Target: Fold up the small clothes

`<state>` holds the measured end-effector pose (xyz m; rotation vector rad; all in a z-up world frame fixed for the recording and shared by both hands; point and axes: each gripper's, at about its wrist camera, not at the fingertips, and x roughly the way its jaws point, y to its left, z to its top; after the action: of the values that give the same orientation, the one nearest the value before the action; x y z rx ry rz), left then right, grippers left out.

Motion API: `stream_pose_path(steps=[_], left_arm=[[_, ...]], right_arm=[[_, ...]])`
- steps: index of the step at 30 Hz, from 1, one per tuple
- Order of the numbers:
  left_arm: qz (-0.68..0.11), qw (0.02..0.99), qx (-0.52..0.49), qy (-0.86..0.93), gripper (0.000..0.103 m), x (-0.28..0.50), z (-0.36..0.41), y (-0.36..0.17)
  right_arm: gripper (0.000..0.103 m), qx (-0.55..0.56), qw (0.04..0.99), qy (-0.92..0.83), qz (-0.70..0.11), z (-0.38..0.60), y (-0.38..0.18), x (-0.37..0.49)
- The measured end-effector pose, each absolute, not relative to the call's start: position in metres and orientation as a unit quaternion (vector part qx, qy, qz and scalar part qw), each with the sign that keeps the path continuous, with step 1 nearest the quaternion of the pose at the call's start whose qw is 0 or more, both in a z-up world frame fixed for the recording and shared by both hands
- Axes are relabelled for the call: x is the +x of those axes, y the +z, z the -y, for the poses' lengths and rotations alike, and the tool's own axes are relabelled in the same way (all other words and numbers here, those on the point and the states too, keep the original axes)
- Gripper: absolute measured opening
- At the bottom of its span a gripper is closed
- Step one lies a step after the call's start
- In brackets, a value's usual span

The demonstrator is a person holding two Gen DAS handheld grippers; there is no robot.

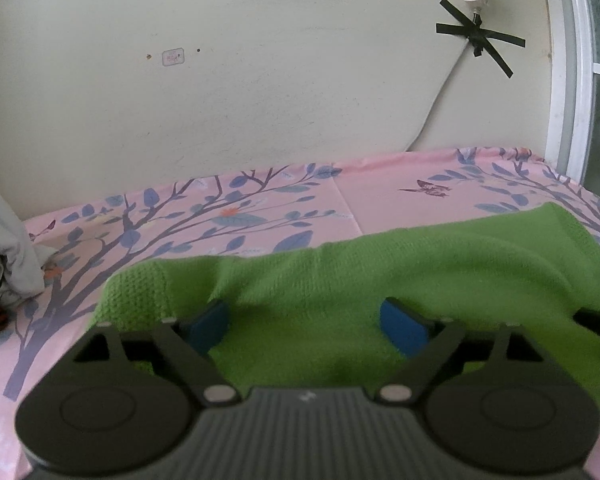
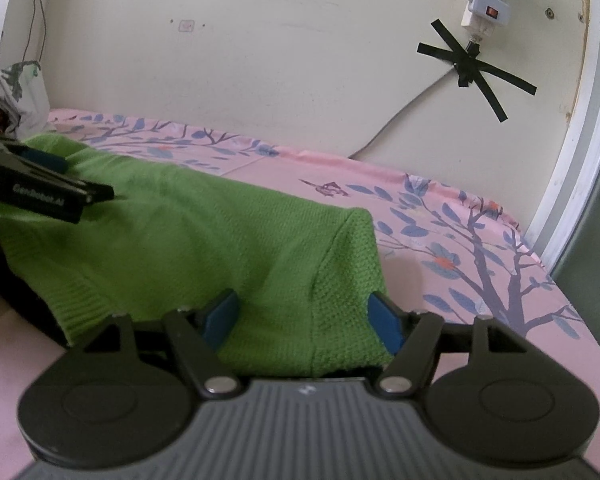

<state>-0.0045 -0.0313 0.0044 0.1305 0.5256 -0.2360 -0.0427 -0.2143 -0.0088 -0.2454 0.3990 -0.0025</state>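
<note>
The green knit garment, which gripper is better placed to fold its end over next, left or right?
Probably the right gripper: its open jaws straddle the green knit garment's free end corner. The left gripper, also open, sits over mid-fabric, better suited to pinning it on the pink bedsheet.

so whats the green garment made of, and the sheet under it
The green garment looks like a soft knitted yarn, matte: stitch texture shows, with a ribbed hem; wool or acrylic can't be told. The pink sheet looks like thin, smooth woven fabric, printed with trees, showing a fold crease.

Bedsheet (image 1: pixel 260 216) beyond green sweater (image 1: pixel 340 280) open — clothes pile (image 1: pixel 8 256) blocks far left.
</note>
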Motion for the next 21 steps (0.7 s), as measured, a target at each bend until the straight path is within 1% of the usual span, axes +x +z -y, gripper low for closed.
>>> stream_pose_path(steps=[1, 4, 5, 7, 8, 15, 21], left_arm=[[-0.260, 0.956, 0.064, -0.119, 0.097, -0.004, 0.031, 0.004], [-0.262, 0.955, 0.063, -0.126, 0.102, -0.004, 0.030, 0.004], [-0.261, 0.955, 0.065, -0.128, 0.103, -0.005, 0.030, 0.004], [-0.259, 0.955, 0.066, -0.128, 0.103, -0.006, 0.030, 0.004], [-0.258, 0.955, 0.067, -0.129, 0.103, -0.007, 0.030, 0.003], [-0.256, 0.955, 0.066, -0.132, 0.103, -0.008, 0.029, 0.003], [-0.259, 0.954, 0.063, -0.136, 0.103, -0.007, 0.027, 0.003]], right_arm=[[0.065, -0.122, 0.973, -0.003, -0.198, 0.214, -0.009, -0.043], [0.068, -0.119, 0.973, -0.006, -0.199, 0.214, -0.009, -0.042], [0.071, -0.118, 0.973, -0.008, -0.200, 0.214, -0.008, -0.042], [0.084, -0.113, 0.972, -0.020, -0.203, 0.215, -0.009, -0.041], [0.087, -0.104, 0.972, -0.026, -0.208, 0.218, -0.008, -0.039], [0.088, -0.034, 0.972, 0.001, -0.233, 0.238, -0.008, -0.033], [0.087, -0.025, 0.971, 0.000, -0.236, 0.238, -0.009, -0.032]])
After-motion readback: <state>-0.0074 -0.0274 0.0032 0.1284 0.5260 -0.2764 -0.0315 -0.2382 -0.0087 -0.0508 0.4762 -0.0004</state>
